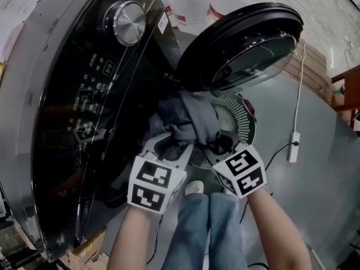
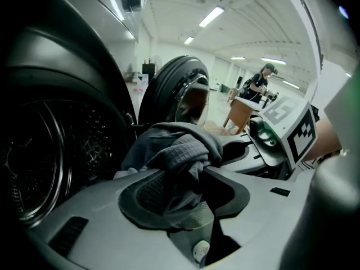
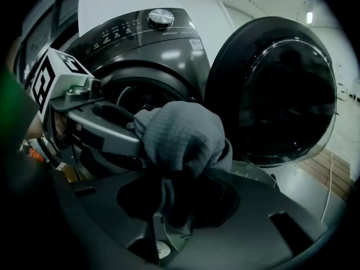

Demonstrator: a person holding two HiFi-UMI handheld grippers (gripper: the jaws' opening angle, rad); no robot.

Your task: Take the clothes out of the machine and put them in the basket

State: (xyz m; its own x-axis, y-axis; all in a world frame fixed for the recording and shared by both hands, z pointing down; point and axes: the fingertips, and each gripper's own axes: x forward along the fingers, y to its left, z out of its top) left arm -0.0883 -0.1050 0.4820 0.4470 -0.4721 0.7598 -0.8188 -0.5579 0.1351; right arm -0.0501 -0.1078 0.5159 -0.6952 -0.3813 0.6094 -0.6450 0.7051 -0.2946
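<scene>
Clenching on a fold of the grey clothes (image 2: 181,151) at the left gripper (image 2: 180,193), with the jaws pressing in on the cloth from both sides. Clenching likewise at the right gripper (image 3: 174,204), with the jaws squeezing another fold of the same bundle narrow. Bulging up above both pairs of jaws as one waffle-textured wad, bridging the two grippers and touching each. Sitting side by side in the head view, close together, with the marker cubes (image 1: 154,181) facing up toward the camera. Hanging just outside the mouth of the washing machine (image 1: 67,94), in front of the dark perforated drum (image 2: 45,162), and trailing at the left edge back toward that mouth. Lying just beside the round ribbed basket (image 1: 243,122), not yet in it, with the basket standing on the grey floor (image 1: 315,207) under the open round door (image 1: 242,44). Gleaming on the sloping control panel above: a silver dial (image 1: 126,22). Standing below the grippers in blue jeans (image 1: 214,229) and a pale shoe (image 1: 194,188). Running across the floor to the right: a thin cable with a white plug block (image 1: 293,146).
</scene>
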